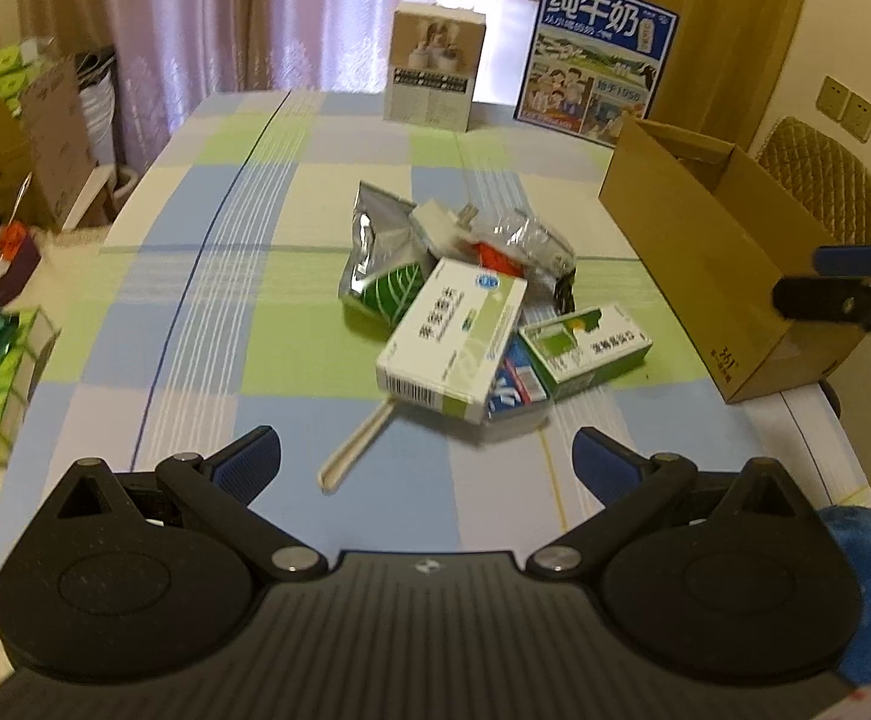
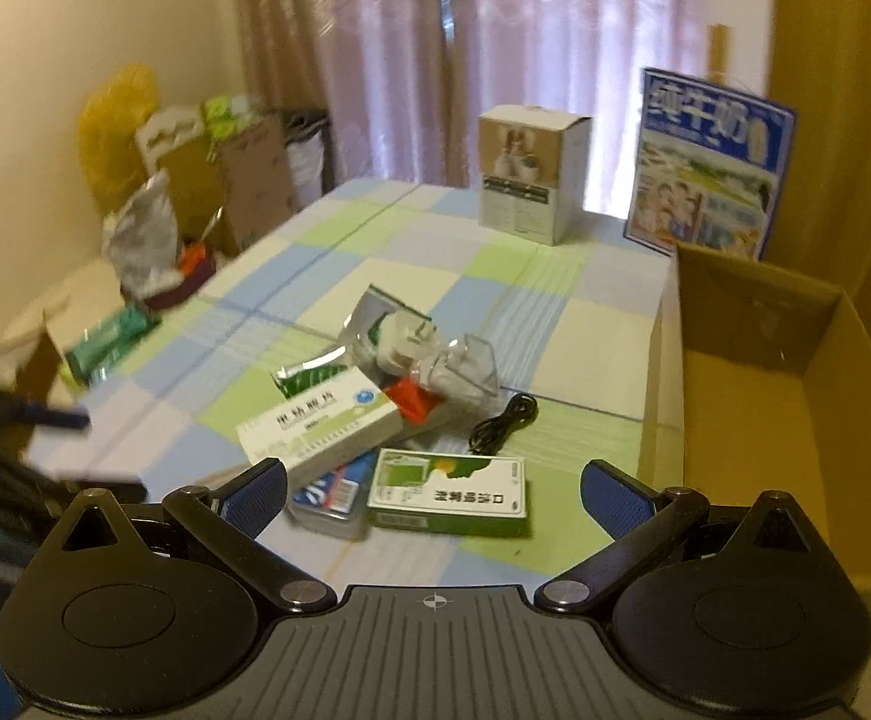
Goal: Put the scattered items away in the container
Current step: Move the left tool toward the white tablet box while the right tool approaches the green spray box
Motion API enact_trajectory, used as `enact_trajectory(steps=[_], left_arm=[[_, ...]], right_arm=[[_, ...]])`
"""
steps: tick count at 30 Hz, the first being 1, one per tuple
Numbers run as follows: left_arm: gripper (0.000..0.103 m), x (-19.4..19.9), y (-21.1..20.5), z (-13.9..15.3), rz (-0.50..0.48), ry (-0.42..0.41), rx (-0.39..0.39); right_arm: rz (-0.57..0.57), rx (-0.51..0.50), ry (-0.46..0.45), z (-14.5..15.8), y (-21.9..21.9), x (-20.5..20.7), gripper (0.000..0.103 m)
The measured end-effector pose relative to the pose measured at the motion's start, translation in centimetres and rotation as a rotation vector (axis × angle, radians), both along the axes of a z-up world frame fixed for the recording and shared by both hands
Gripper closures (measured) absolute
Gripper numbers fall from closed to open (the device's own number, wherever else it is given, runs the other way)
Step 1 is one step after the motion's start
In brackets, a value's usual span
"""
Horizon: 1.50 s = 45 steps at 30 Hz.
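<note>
On the tabletop, the pile of scattered items is lying beside the empty cardboard box; I'm hovering both hand-held grippers, left and right, jaws apart, lining up a first pick.

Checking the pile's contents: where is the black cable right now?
In the right wrist view the black cable lies coiled on the tablecloth at the pile's right edge, between the green-and-white medicine box and the cardboard box.

Blue poster at the tabletop's far end is showing "纯牛奶" in big white chars, w/ "1956" lower down. Cardboard box is carrying a small "361" mark near its bottom corner. Medicine boxes are bearing Chinese print, too blurred to read.
</note>
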<state>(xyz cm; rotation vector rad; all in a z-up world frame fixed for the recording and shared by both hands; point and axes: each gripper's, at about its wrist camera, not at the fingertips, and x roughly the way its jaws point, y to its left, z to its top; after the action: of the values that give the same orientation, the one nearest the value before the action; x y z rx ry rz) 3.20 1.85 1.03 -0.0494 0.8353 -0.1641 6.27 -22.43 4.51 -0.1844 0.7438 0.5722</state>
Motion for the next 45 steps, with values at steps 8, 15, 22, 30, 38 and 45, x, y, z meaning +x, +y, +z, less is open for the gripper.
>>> enact_trajectory(steps=[8,15,22,30,38,45], left_arm=[[0.001,3.1,0.6,0.6,-0.062,-0.032,0.051],[0.001,4.9,0.3,-0.6,-0.154,-0.038,0.148],[0.001,5.8,-0.8,-2.1,-0.259,-0.022,0.254],[0.001,7.2,-1.8,-2.8,-0.323,0.0,0.353],[0.001,8.3,-2.6,-3.2,-0.353,0.012,0.394],[0.001,8.8,-2.8,-3.5,-0.368,0.019,0.403]], right_arm=[[0.071,-0.173,0.029,-2.7,2.0,2.5,0.002],[0.099,-0.232,0.046,-4.1,2.3,4.3,0.002],[0.133,-0.284,0.035,-4.7,3.2,5.1,0.002],[0.27,-0.435,-0.069,-5.5,5.3,4.6,0.002],[0.454,-0.564,-0.115,-6.8,6.8,4.8,0.002],[0.525,-0.67,-0.135,-7.8,8.0,5.0,0.002]])
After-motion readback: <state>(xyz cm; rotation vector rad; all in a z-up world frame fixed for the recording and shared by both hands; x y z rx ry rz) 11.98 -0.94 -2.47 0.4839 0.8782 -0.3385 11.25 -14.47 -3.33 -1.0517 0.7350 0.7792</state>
